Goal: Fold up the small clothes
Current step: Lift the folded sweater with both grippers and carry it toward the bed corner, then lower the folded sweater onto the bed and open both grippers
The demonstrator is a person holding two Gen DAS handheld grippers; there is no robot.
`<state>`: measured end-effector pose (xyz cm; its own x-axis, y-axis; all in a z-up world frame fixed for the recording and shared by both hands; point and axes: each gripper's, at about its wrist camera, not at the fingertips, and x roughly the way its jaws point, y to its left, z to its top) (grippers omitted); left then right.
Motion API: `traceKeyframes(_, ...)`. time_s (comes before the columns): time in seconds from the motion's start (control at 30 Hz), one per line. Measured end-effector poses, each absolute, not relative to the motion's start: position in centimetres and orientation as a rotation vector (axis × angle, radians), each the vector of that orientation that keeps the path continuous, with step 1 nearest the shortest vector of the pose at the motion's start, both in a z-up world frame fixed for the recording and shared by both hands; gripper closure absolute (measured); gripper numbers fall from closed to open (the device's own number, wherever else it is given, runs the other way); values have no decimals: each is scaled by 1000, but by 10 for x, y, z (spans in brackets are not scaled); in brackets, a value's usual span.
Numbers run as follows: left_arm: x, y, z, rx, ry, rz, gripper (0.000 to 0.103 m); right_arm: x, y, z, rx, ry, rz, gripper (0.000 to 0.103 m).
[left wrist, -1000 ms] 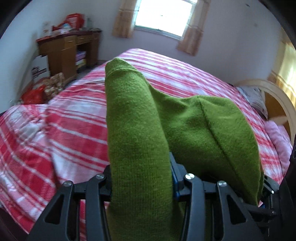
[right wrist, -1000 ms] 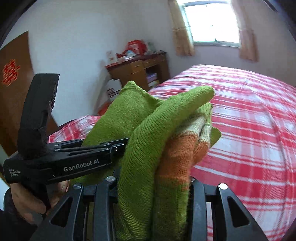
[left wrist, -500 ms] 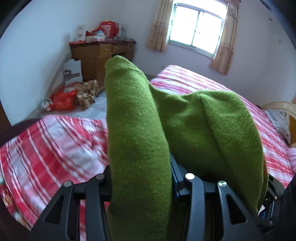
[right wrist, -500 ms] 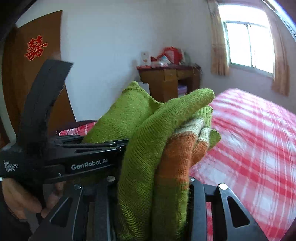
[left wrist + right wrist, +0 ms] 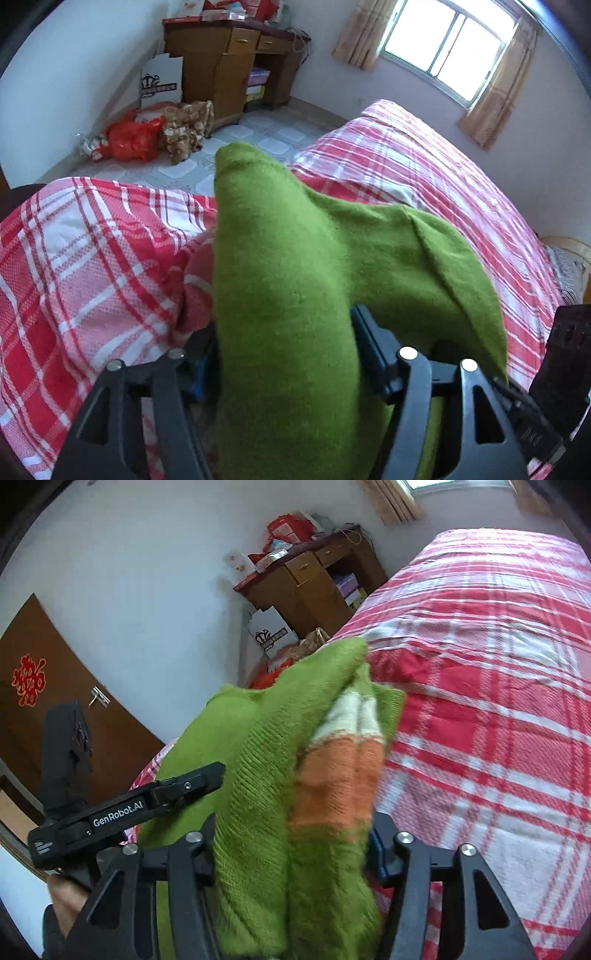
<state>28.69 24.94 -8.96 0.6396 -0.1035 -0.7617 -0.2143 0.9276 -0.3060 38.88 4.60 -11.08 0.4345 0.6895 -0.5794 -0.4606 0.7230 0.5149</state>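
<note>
Swinging down toward the bed (image 5: 110, 258), both the left gripper (image 5: 284, 354) and right gripper (image 5: 291, 845) stay clenched on the green sweater (image 5: 280, 295), likely ready for laying flat.

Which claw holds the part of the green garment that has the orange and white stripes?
The right claw. The bunched green garment between its fingers shows orange and white bands, while the fabric that the left claw grips is plain green only.
</note>
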Motion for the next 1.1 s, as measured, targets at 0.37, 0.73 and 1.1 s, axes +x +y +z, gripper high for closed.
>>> traceKeyframes(0.37, 212, 238, -77, -441, 810, -37, 33, 310, 10, -123, 262, 865, 742, 30)
traceKeyframes(0.73, 206, 231, -66, -391, 858, -23, 64, 290, 6, -122, 543, 994, 786, 71)
traceKeyframes(1.1, 189, 208, -85, -164, 910, 157, 45, 261, -8, -143, 459, 1010, 698, 64)
